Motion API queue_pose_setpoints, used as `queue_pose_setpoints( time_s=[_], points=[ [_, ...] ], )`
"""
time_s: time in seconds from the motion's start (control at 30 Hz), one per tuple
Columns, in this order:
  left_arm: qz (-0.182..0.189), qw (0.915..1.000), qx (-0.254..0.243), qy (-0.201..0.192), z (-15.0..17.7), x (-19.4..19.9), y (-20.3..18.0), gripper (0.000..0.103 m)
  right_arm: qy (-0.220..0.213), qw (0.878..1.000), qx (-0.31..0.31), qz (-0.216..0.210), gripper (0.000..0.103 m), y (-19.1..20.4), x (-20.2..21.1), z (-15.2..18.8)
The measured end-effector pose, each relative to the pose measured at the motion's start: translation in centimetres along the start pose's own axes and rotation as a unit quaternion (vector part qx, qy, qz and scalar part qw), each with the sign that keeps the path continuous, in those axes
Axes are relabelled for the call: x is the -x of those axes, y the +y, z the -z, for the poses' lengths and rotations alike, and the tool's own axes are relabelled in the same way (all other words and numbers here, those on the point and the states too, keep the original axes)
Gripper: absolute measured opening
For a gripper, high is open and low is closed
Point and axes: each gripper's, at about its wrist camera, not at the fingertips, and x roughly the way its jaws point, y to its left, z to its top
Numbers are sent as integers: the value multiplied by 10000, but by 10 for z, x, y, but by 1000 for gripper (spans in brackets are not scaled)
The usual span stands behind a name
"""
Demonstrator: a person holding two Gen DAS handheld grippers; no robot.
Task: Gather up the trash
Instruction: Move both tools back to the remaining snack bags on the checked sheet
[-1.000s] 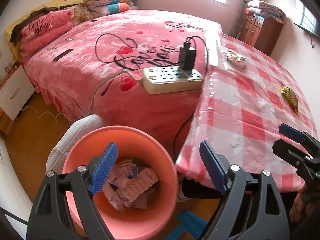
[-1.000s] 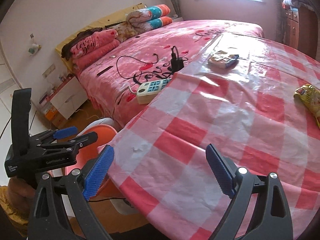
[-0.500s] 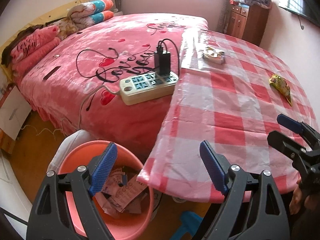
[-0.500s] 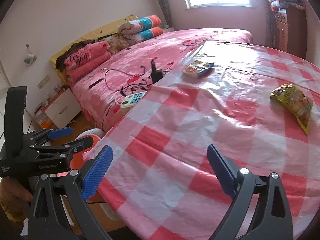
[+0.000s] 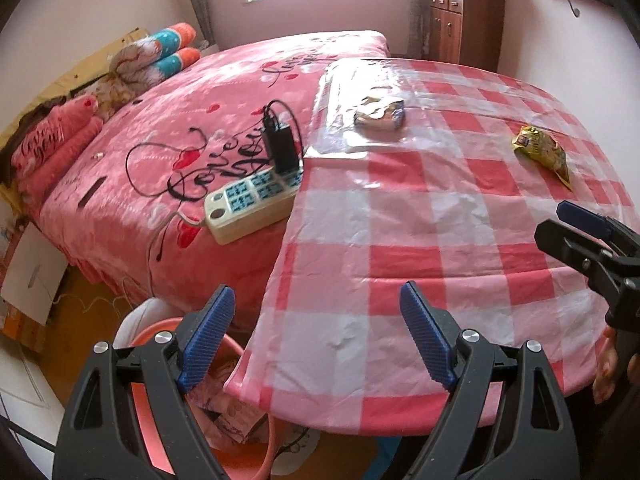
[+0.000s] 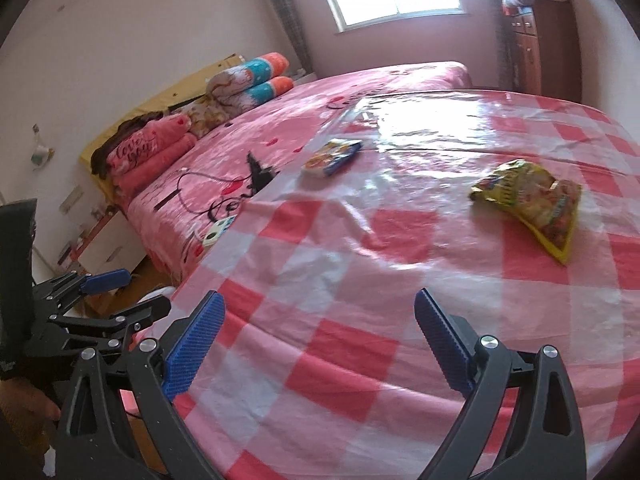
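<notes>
**Two open grippers at the near edge of a checked table, wrappers lying beyond**

The left gripper [image 5: 316, 336] and right gripper [image 6: 320, 340] both stand with jaws wide apart, nothing between the pads. A yellow snack wrapper [image 6: 532, 204] lies flat on the red-and-white tablecloth [image 6: 360, 280], well apart from both. A blue-and-yellow packet [image 6: 334, 156] lies farther off near the table's far edge; its print is unreadable under glare. The orange bin [image 5: 160, 400] holding paper scraps is largely hidden by the left gripper and the overhanging cloth. A power strip [image 5: 252, 204] rests on the bed [image 5: 160, 128], partly cut off by the table edge.
</notes>
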Motion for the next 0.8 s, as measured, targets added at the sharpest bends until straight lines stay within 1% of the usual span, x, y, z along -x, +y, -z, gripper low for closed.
queue_pose_setpoints(
  time_s=[0.17, 0.3, 0.47, 0.8],
  points=[
    [-61, 9998, -169, -46, -9, -1, -16, 85, -93, 9998, -123, 117, 95, -17, 6, -2],
    [29, 9994, -340, -1, -15, -4, -33, 85, -130, 9995, -257, 133, 95, -31, 9, -3],
    [66, 9984, -554, 26, -23, -8, -54, 85, -194, 9986, -315, 368, 95, -46, 15, -5],
    [191, 9970, -753, -53, -43, -16, -85, 85, -236, 9972, -485, 524, 95, -72, 23, -7]
  ],
)
